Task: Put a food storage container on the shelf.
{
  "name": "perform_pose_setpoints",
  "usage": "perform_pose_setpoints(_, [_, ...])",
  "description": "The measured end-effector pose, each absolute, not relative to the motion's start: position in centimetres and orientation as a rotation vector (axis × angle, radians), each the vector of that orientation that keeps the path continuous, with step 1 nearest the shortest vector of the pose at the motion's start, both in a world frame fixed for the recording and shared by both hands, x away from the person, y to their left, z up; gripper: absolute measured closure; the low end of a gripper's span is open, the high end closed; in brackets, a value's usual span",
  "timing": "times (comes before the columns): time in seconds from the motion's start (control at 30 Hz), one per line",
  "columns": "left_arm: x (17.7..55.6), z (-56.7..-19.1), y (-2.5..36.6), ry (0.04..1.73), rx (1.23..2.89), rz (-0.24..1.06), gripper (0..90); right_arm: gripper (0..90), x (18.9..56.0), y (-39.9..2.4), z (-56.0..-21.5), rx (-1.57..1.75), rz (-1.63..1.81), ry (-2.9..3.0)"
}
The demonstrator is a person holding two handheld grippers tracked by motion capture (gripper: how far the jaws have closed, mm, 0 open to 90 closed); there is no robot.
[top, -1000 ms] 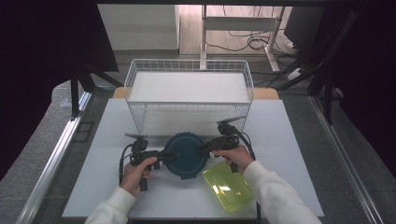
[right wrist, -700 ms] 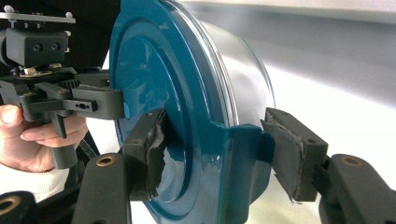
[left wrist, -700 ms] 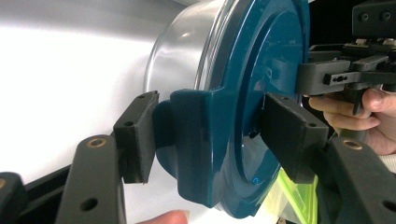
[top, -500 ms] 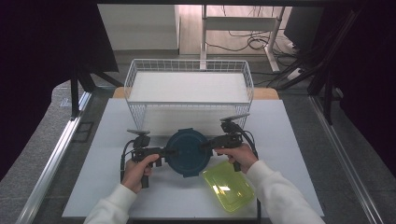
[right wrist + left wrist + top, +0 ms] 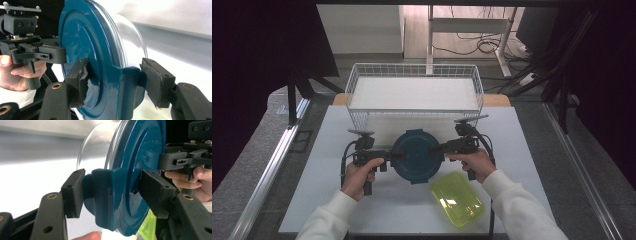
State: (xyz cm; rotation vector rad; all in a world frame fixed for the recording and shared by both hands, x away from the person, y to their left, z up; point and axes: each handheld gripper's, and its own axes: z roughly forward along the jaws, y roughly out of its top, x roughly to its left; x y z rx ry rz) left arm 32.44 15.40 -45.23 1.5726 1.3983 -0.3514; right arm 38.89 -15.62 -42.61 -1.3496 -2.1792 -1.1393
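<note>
At centre frame of the high view: round container with dark teal lid (image 5: 417,155), held between two grippers. Left gripper (image 5: 110,195): jaws part open, pads clamped on the lid's side latch. Right gripper (image 5: 117,82): jaws part open, pads clamped on the opposite latch. Container body clear; contents cannot be told. Lower right: yellow-green lid (image 5: 457,206) on the table (image 5: 312,200). Upper centre: white wire basket (image 5: 414,92).
</note>
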Motion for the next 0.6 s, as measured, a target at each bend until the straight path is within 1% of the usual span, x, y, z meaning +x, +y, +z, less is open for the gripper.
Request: perform_pose_setpoints(0.6, [32.0,-40.6,15.3,1.348,1.581,-0.302,39.7,40.2,37.8,-15.9,-37.9,-1.346,-1.223,-2.202])
